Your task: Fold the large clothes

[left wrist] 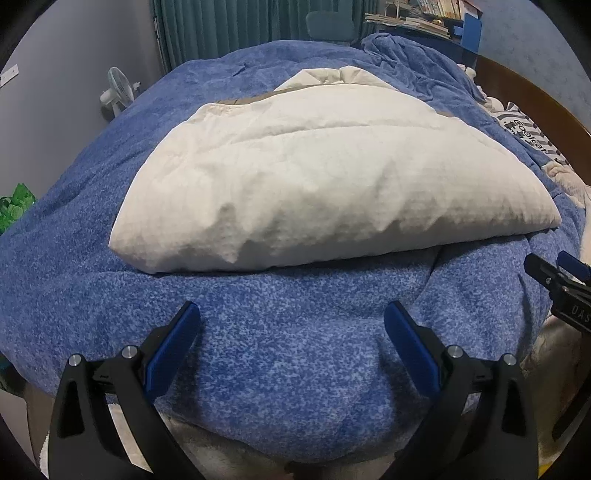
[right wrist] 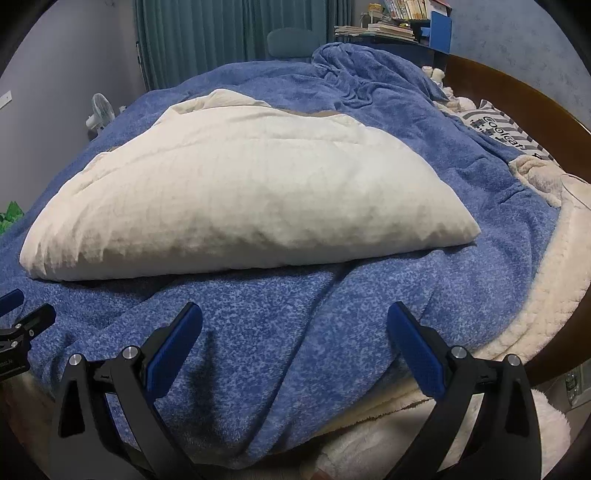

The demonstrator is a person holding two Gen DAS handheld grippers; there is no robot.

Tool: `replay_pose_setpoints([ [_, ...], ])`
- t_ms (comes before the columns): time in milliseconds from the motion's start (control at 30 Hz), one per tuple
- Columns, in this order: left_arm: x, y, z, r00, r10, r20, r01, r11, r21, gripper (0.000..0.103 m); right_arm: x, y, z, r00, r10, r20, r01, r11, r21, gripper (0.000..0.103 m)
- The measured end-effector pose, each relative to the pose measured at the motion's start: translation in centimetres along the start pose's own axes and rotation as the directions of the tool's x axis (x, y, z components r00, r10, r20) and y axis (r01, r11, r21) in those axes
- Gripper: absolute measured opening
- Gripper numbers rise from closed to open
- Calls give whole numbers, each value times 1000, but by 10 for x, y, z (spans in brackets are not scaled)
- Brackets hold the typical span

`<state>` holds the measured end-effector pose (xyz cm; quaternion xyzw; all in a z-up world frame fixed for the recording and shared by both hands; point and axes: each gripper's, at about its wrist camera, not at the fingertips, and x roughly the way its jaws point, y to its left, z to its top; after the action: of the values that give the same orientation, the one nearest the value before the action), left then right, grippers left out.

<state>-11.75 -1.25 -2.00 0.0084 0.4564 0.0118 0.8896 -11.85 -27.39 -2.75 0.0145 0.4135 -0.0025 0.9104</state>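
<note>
A cream quilted garment (left wrist: 314,181) lies folded into a thick rectangular bundle on a blue fleece blanket (left wrist: 295,332); it also shows in the right wrist view (right wrist: 236,206). A tan lining edge shows along its far side. My left gripper (left wrist: 291,317) is open and empty, hovering over the blanket just short of the bundle's near edge. My right gripper (right wrist: 293,319) is open and empty, also short of the near edge, toward the bundle's right end. The right gripper's tip shows at the left wrist view's right edge (left wrist: 557,273).
The blue blanket (right wrist: 406,110) is bunched at the far right. A cream fleece layer (right wrist: 554,236) and a brown wooden bed frame (right wrist: 535,107) run along the right. A striped pillow (right wrist: 506,129), a white fan (left wrist: 118,92), teal curtains (left wrist: 240,26) and stacked books (right wrist: 391,26) are beyond.
</note>
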Motion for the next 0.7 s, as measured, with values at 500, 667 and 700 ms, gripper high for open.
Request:
replay_pose_setpoints([
  [500,1,0,-1,1000,-2,-8,2,1000,3,95,3,1,-1,1000,-5,-12,6,1000,9,96],
  [667,1,0,-1,1000,-4,-6,4,1000,6,95,4,2,-1,1000,-6,-14,6,1000,5,96],
  [700,2,0,-1,1000,-5,-7,5,1000,7,95,4,3,-1,1000,-7,-15,7,1000,3,96],
])
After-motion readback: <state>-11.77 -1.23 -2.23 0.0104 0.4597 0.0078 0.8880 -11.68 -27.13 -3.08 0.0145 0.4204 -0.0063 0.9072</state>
